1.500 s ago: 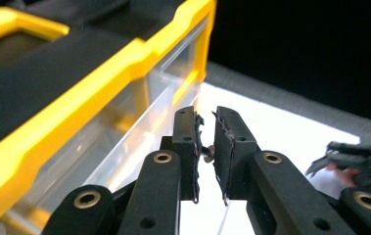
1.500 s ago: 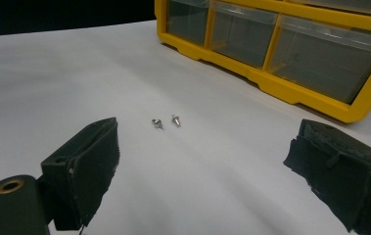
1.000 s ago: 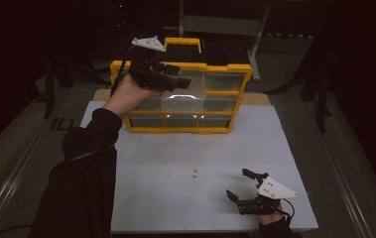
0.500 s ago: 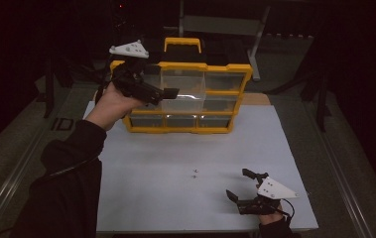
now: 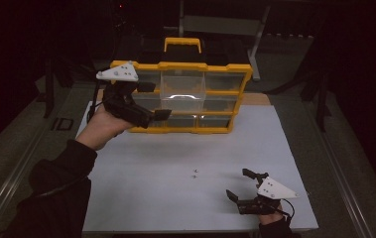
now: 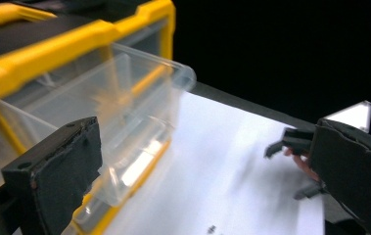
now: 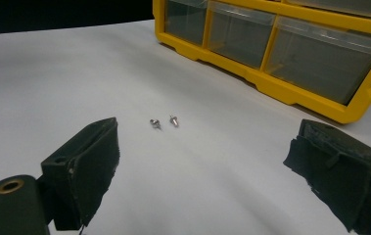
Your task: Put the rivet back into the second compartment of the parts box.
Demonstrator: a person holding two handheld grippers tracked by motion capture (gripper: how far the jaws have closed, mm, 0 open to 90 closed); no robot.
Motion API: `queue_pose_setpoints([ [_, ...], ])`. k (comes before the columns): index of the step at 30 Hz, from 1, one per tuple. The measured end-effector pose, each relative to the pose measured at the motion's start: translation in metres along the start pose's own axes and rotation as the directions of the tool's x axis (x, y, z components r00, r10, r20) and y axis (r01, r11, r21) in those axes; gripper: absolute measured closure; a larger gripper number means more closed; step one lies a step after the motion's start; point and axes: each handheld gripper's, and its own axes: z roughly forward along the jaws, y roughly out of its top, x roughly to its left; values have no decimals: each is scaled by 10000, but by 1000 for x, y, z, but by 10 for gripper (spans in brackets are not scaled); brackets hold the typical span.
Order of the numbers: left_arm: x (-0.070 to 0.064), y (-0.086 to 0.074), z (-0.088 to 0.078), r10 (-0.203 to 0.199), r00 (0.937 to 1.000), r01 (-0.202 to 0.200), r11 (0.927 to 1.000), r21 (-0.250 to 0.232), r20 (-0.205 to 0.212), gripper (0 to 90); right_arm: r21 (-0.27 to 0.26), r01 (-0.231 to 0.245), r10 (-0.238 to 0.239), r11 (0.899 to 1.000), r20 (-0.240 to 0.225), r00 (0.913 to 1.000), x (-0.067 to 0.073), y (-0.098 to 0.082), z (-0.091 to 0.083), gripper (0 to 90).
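Since a second ago the left gripper [image 5: 148,101], jaws just opened and empty, has slid toward seven o'clock off the pulled-out drawer [image 5: 182,87], while the right gripper [image 5: 239,184] stays released.

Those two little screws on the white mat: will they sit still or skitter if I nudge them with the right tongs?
The screws look tiny and light, so a nudge would probably scoot them. With round heads, they may roll in a curve. The right tongs have wide pads, so pinching one off the flat mat looks fiddly.
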Motion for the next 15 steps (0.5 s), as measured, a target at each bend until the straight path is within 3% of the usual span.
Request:
queue_pose_setpoints([
  [15, -23, -47, 15, 53, 9961, -41, 9999, -133, 880, 0, 8, 53, -53, 10000, -6, 10000, 0, 0, 0, 101],
])
